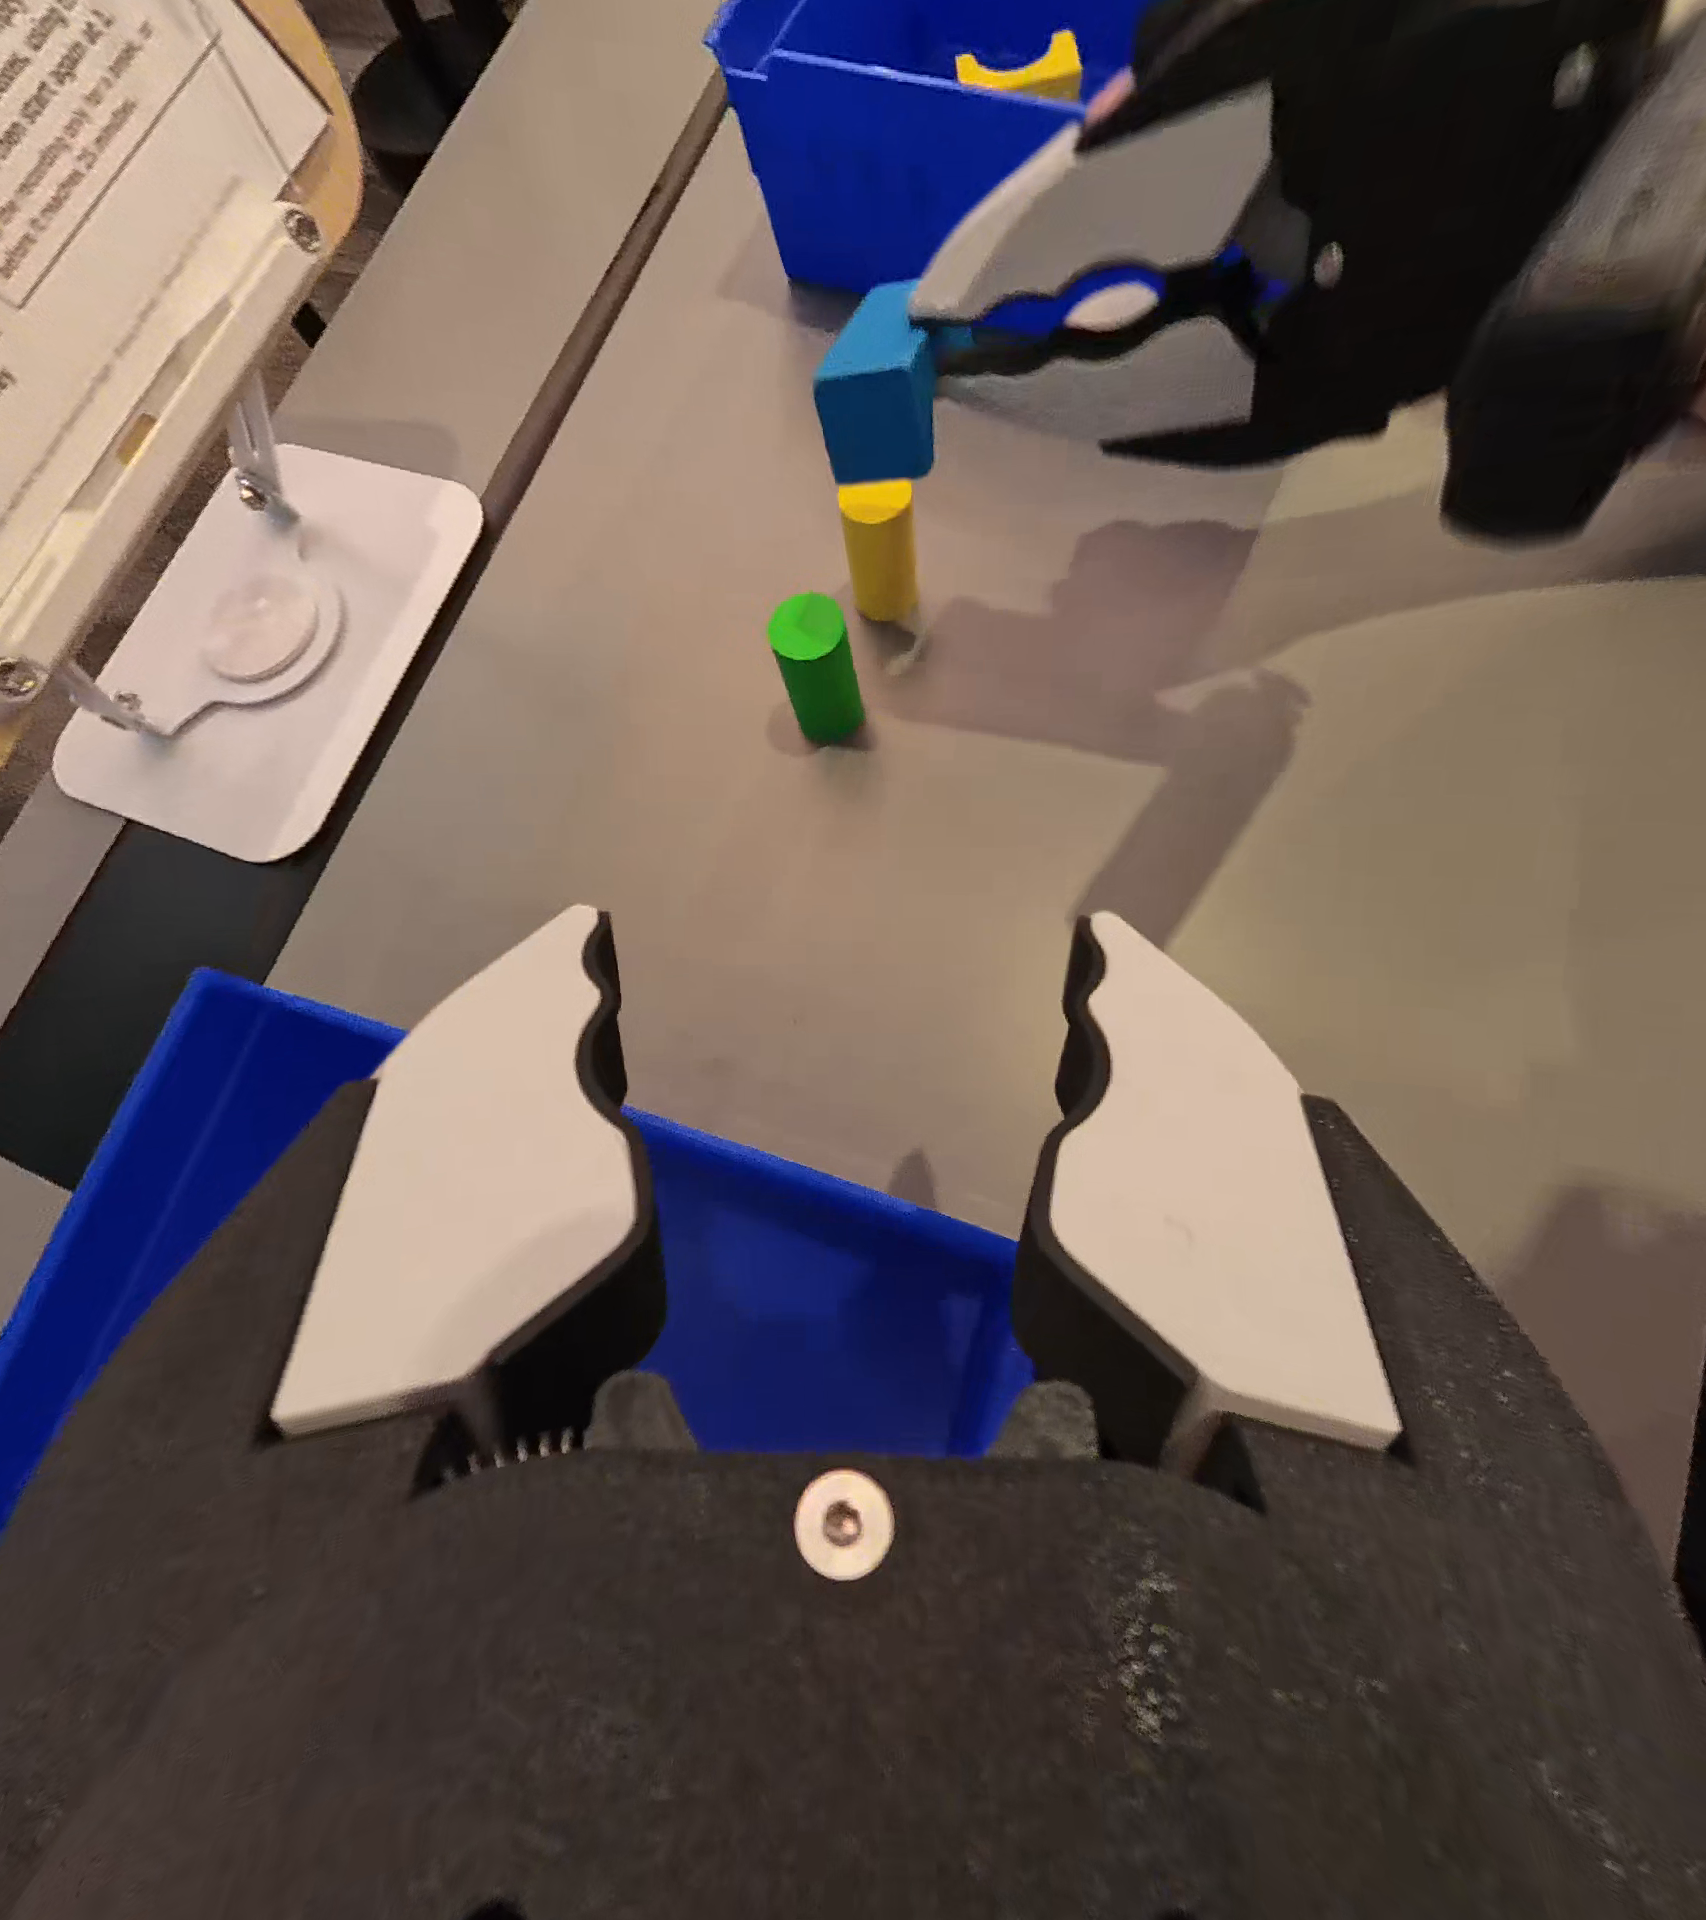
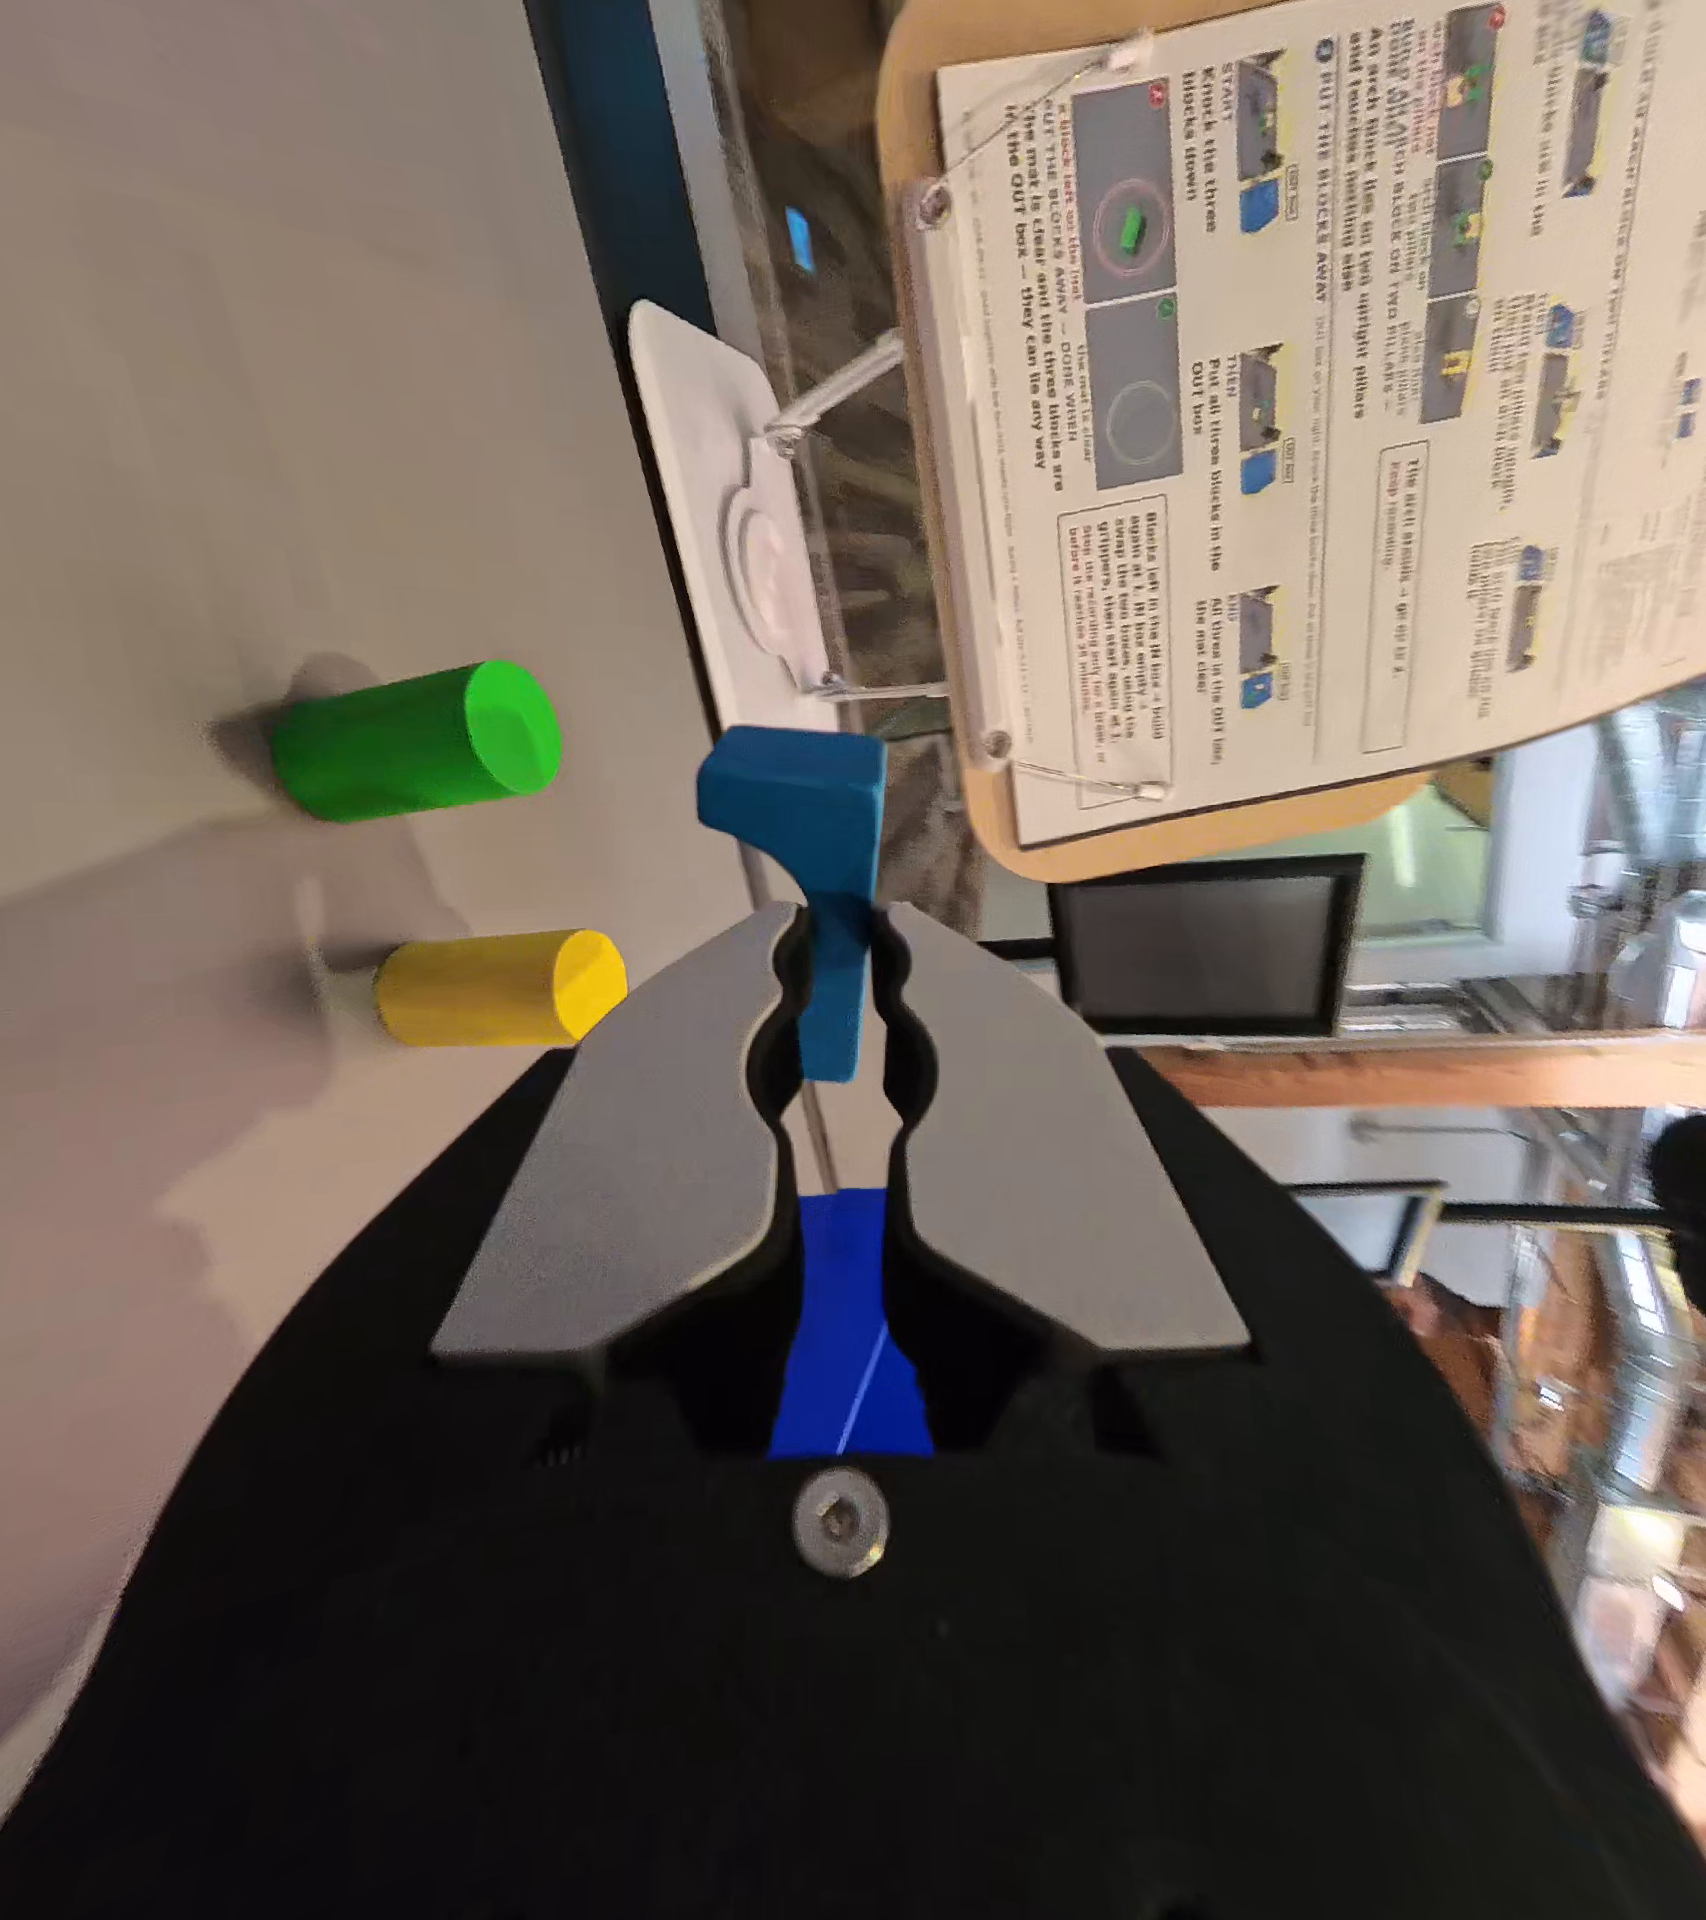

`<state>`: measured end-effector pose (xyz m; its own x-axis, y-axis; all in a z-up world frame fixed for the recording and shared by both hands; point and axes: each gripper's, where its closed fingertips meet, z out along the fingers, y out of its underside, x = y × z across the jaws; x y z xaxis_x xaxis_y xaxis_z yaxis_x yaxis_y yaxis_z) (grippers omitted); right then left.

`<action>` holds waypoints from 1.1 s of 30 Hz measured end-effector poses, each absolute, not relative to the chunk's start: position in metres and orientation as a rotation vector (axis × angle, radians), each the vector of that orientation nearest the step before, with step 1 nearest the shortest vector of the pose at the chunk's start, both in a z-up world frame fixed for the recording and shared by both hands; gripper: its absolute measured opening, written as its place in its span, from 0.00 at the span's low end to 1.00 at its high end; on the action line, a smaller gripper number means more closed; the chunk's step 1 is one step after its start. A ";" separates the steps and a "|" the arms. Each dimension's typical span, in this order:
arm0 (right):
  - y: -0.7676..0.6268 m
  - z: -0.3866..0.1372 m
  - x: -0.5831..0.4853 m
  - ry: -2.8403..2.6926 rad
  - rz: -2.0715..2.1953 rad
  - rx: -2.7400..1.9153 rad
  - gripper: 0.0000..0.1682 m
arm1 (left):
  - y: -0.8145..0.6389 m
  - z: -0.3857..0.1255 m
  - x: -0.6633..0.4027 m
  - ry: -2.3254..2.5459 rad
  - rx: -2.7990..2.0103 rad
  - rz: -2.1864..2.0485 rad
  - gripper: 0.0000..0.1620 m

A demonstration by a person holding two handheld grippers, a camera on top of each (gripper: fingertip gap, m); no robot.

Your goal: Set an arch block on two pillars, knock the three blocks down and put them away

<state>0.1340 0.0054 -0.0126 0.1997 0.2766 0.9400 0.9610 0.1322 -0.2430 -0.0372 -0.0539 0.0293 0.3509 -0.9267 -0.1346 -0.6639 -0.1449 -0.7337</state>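
Arch block (image 2: 807, 831), blue, is up in the air, pinched by one of its legs in the jaws of the right gripper (image 2: 833, 935), the rest of it jutting out past the tips. Below stand the two pillars, a yellow cylinder (image 1: 880, 551) and a green cylinder (image 1: 816, 670), both upright on the grey worktop (image 1: 1036, 987) and just beside each other with a small gap between. From the left wrist view the arch hangs right over the yellow pillar, apparently not quite touching it, and not yet above the green one. That is the relation to watch: the block's long axis has to line up with the row of the two pillars so one leg lands on each top, and the free end looks to need swinging out over the green one. The right gripper is plainly the nearer. The left gripper (image 1: 844, 935) hangs well back over a blue bin (image 1: 236, 1070), jaws spread wide and holding nothing. A second blue bin (image 1: 849, 156) beyond the pillars holds a yellow arch piece (image 1: 1020, 73).
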 end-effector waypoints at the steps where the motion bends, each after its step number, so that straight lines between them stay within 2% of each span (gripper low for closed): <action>1: 0.005 -0.014 0.132 -1.279 -0.818 -1.347 0.07 | -0.053 0.032 -0.038 1.366 -1.896 -0.469 0.50; 8: 0.012 -0.029 0.123 -1.260 -0.922 -1.295 0.07 | -0.062 0.051 -0.047 1.312 -1.855 -0.572 0.47; 33: 0.032 -0.068 0.128 -1.331 -1.061 -1.311 0.07 | -0.075 0.045 -0.075 1.365 -1.878 -0.574 0.44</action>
<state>0.1278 0.0316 -0.0682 0.0296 0.1704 0.9849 0.9982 0.0472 -0.0382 -0.0746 -0.0751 0.0453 0.3359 -0.9398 -0.0624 -0.6125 -0.1677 -0.7725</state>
